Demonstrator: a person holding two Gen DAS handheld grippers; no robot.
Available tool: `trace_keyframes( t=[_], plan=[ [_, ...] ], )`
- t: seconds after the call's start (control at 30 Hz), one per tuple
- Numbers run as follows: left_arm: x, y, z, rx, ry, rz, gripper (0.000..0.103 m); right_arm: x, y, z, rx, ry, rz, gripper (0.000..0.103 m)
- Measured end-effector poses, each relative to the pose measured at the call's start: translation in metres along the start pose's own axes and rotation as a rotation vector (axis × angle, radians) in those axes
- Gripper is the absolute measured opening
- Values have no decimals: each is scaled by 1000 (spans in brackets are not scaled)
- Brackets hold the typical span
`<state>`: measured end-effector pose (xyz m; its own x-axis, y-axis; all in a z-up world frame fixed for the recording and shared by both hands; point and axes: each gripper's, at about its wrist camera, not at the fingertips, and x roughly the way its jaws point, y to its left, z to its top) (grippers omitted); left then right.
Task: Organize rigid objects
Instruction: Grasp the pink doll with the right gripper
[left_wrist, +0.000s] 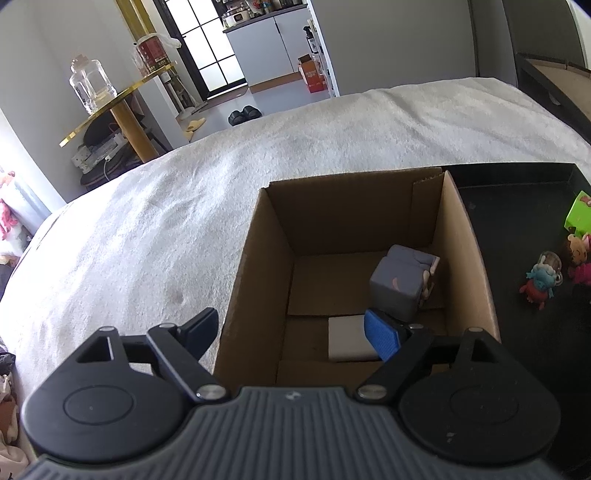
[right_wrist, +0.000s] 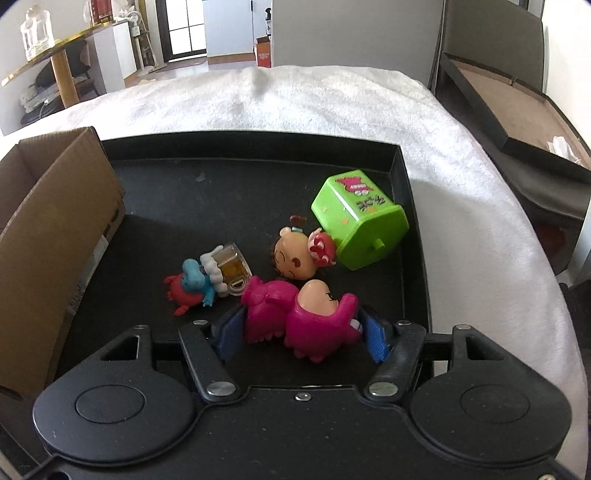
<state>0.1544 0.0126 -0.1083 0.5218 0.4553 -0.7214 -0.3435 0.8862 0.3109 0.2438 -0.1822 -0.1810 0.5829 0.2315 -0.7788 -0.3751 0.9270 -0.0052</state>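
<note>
Left gripper (left_wrist: 295, 334): fingers spread wide apart, holding nothing. Its left finger hangs outside the left wall of the cardboard box (left_wrist: 258, 258); its right finger, with the blue pad (left_wrist: 382, 338), is over the box interior. The box stands open on the white blanket (left_wrist: 147, 221). Inside, at the near side, a flat white block (left_wrist: 347, 341) lies on the floor just left of the blue pad. Farther in, toward the right wall, sits a grey cube-shaped item (left_wrist: 400, 284), beyond the right fingertip and apart from it.

To the right of the box, touching its right wall, lies the black tray (right_wrist: 258, 147).

Right gripper (right_wrist: 299, 334): low over the near edge of the tray, blue-padded fingers on either side of the magenta figurine (right_wrist: 314, 317). The pads sit at the figurine's flanks; whether they press on it or merely bracket it cannot be determined.

Remaining items on the tray:
- Left of and beyond the gripper: a red and blue figurine (right_wrist: 192, 288) with a clear cup piece beside it.
- Directly beyond the magenta figurine, touching it: a round-headed doll figurine (right_wrist: 295, 254).
- Far right: a green plastic box (right_wrist: 358, 218), tipped on its side, against the doll's red bow.
</note>
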Motion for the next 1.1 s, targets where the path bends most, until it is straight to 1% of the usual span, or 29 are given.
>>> trace_keyframes(
  t=[0.47,1.1],
  plan=[
    [-6,10,1,-13,-16,-18,85,-26,9,22,-14,-97,35,64],
    [-7,34,-2,-55,-33,-16,85,-53,45,43,-95,-213,123,64]
  ],
)
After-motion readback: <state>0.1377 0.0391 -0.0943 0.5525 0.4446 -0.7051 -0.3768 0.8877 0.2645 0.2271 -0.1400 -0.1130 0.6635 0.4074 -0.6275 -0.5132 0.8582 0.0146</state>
